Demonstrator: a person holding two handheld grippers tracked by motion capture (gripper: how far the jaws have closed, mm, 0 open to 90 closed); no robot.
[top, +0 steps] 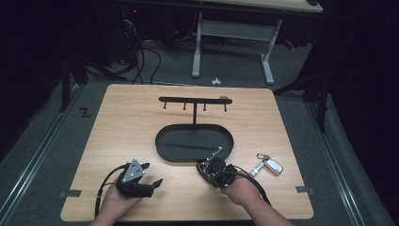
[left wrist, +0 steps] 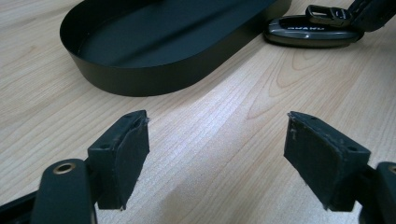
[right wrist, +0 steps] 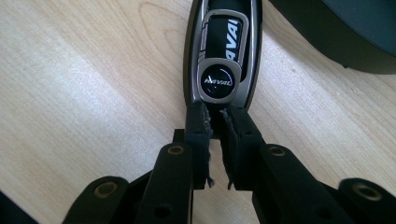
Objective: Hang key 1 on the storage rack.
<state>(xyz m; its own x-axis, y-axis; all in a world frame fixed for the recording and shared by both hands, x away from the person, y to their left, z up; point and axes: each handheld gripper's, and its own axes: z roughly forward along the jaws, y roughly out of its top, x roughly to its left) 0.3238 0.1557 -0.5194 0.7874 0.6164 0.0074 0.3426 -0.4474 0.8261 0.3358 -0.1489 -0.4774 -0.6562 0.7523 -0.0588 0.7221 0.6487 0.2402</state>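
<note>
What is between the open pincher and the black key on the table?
Just bare wooden table. In the left gripper view, nothing lies between the left gripper and the dark key fob; the black oval tray sits off to one side.

A dark key fob [right wrist: 223, 51] is pinched at its near end by the right gripper [right wrist: 215, 116]; a black tray [right wrist: 345, 28] is seen at two o'clock.

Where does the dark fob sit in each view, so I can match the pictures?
High view: dark fob lies low centre, just below the tray, at the tip of the right tongs.
Left gripper view: top right, beside the tray's wall.
Right gripper view: top centre, its near end between the tongs.
Shared landmark: the black oval tray.
</note>
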